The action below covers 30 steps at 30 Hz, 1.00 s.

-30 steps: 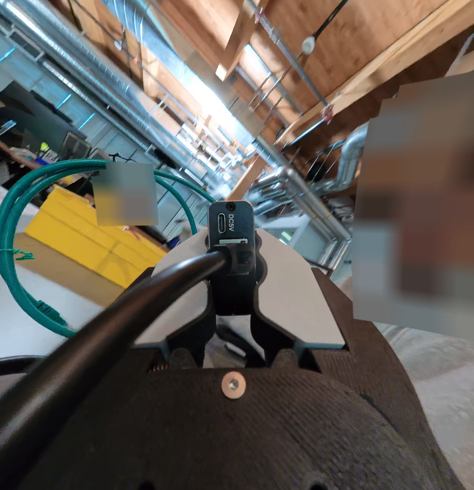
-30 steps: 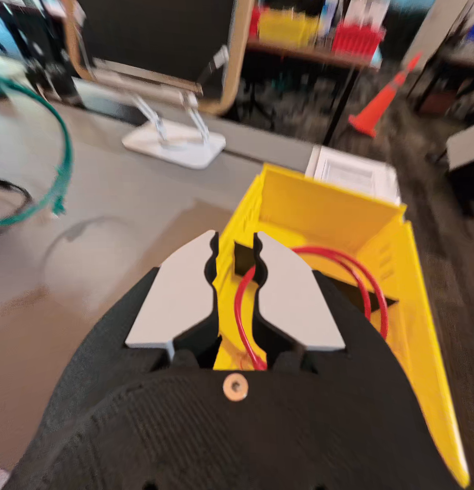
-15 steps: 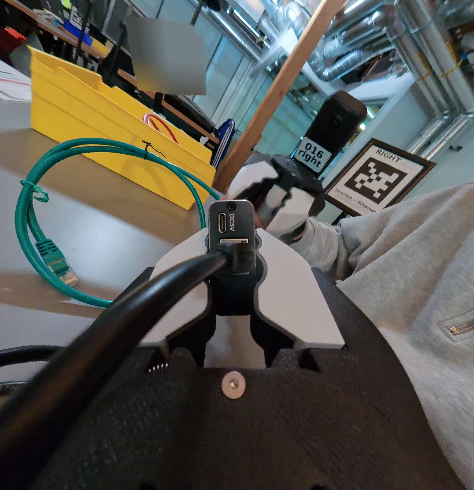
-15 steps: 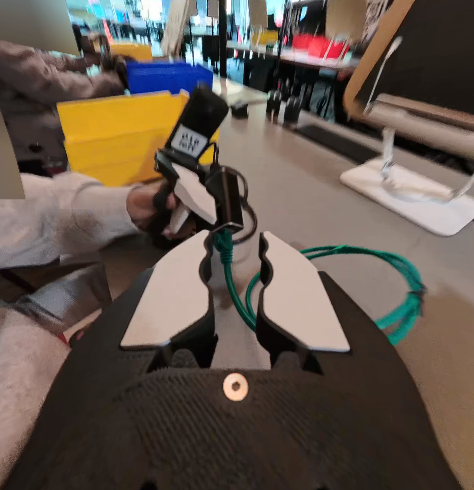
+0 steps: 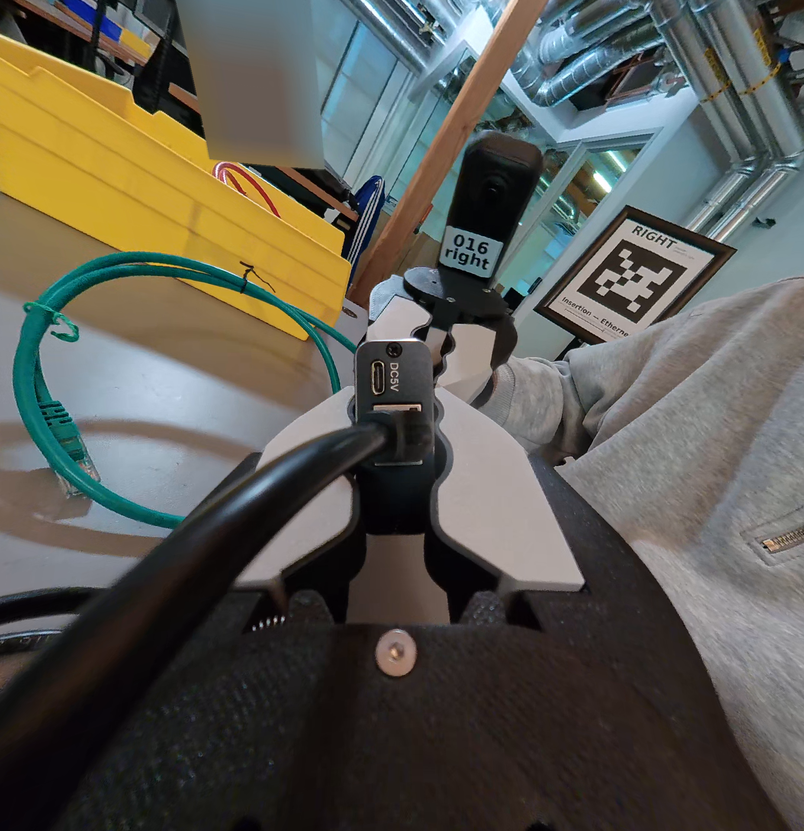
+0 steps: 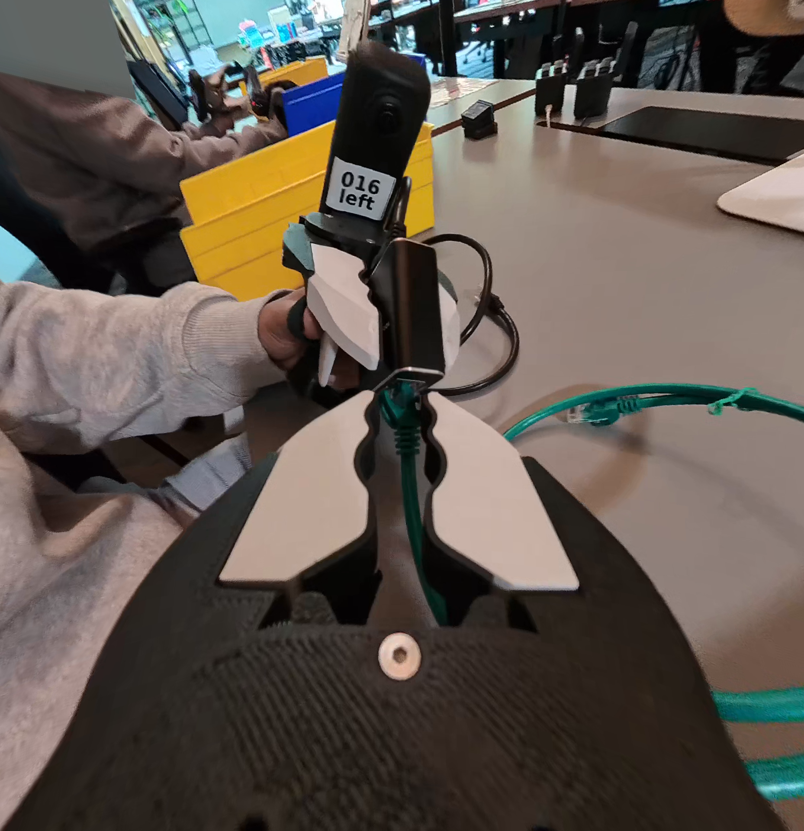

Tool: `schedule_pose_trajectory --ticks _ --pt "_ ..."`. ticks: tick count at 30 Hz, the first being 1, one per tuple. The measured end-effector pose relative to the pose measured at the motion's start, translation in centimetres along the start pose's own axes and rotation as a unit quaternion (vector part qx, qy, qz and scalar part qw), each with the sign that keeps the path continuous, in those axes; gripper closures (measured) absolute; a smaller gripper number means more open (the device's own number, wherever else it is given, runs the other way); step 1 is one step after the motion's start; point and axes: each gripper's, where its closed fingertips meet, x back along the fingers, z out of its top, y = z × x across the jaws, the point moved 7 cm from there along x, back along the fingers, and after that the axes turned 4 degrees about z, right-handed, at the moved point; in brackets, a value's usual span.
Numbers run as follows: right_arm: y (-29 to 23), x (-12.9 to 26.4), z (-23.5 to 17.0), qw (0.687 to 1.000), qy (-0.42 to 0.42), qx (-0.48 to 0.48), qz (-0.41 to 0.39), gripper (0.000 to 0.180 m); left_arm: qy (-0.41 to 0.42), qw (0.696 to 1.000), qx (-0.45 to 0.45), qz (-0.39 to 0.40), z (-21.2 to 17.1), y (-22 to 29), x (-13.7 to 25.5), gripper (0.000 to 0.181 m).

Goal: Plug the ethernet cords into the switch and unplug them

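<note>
My left gripper [image 5: 393, 400] is shut on a small black switch [image 5: 393, 373], held upright above the table, with a thick black cable [image 5: 256, 494] plugged into its near face. My right gripper [image 6: 401, 400] is shut on the plug of a green ethernet cord [image 6: 402, 418], whose tip sits at the port in the switch's [image 6: 413, 310] lower end. The cord's coil [image 5: 36, 359] lies on the table with its free plug [image 5: 69, 445] loose. The right gripper [image 5: 440, 355] shows just behind the switch in the left wrist view.
A yellow bin [image 5: 121, 180] holding a red cord [image 5: 243, 184] stands behind the coil. A second yellow bin [image 6: 256, 216] stands behind the left gripper [image 6: 346, 306]. Grey-sleeved arms [image 6: 121, 350] hold both grippers. A white stand base [image 6: 773, 202] is at far right. A framed marker sign [image 5: 629, 274] stands beyond the table.
The right gripper swung from the yellow bin with the red cord over to the switch, with the green plug between its fingers. The left view tilted down from the ceiling and steadied.
</note>
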Motion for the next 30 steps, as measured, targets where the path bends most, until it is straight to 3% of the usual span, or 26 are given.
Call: schedule_pose_trajectory --ticks 8,21,30 --pt "0.9 0.1 -0.9 0.996 0.011 -0.073 0.056 0.164 -0.013 1.0 -0.003 0.005 -0.5 -0.3 -0.2 0.155" --pt "1.5 0.2 -1.1 0.995 -0.007 -0.095 0.035 0.167 -0.021 0.999 -0.012 0.026 -0.6 -0.2 -0.6 0.154" --pt "1.3 0.4 -0.3 0.997 -0.004 -0.078 0.029 0.167 0.003 0.999 0.033 0.007 0.2 -0.4 -0.5 0.159"
